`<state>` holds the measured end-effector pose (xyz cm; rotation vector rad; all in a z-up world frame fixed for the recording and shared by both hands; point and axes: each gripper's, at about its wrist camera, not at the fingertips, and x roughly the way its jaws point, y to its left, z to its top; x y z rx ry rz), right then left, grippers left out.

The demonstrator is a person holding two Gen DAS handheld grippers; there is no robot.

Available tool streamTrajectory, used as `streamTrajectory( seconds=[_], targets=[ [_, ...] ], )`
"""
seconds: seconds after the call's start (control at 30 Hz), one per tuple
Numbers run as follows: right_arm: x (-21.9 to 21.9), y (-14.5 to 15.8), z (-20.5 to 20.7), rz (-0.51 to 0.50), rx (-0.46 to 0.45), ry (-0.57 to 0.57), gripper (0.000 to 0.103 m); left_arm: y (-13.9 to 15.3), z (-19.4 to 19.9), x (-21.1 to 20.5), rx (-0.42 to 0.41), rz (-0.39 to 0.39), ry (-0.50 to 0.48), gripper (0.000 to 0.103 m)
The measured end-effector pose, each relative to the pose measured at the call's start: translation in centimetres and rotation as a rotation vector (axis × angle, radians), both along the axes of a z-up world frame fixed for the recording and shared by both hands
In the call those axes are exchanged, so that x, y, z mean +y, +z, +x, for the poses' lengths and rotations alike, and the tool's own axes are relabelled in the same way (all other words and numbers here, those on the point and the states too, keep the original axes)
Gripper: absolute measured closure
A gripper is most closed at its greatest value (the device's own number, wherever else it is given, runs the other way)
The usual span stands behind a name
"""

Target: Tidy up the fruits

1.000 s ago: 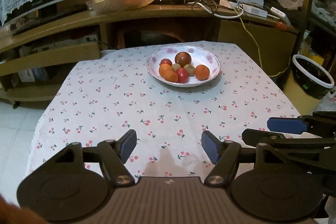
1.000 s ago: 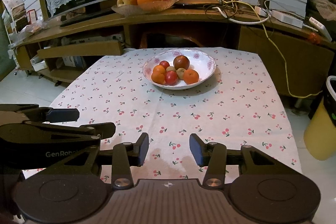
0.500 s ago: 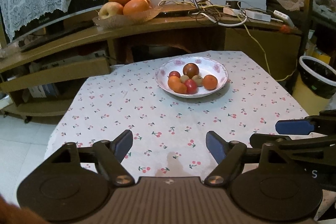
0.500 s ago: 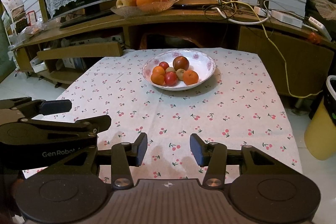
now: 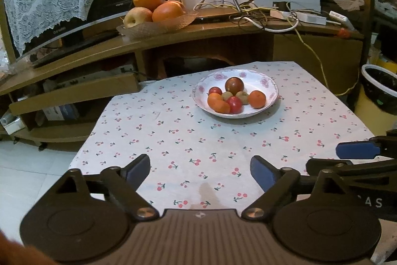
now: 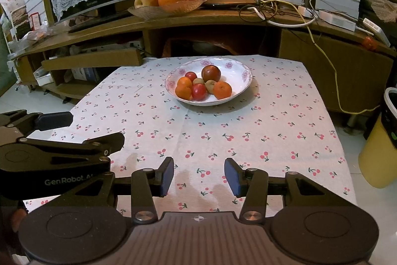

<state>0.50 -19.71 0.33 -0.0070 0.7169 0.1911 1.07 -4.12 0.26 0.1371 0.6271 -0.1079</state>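
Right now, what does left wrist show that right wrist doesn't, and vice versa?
Left wrist only: the left gripper head-on, open and empty, and the black rim of the bin seen from above.

Right wrist only: the right gripper head-on, open and empty, and the bin's yellow side.

Both: the plate of small fruit on the cherry cloth, and the fruit tray on the shelf behind.

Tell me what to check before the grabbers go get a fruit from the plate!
1. Left gripper open and holding nothing: ok.
2. Right gripper open and holding nothing: ok.
3. Tablecloth between the grippers and the white plate free of obstacles: ok.
4. Fruits sit inside the plate, none on the cloth: ok.
5. Orange at the near right is not covered by other fruit: ok.
6. Where the fruit should go: cannot tell.
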Motion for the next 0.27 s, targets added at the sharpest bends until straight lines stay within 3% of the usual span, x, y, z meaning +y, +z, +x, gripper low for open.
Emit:
streamTrajectory(
  seconds=[0.27],
  targets=[
    [-0.04,-0.16,0.09,-0.002,0.005,-0.007,0.056,-0.17,0.14,0.17,0.012,-0.002,0.004,0.006]
  ],
)
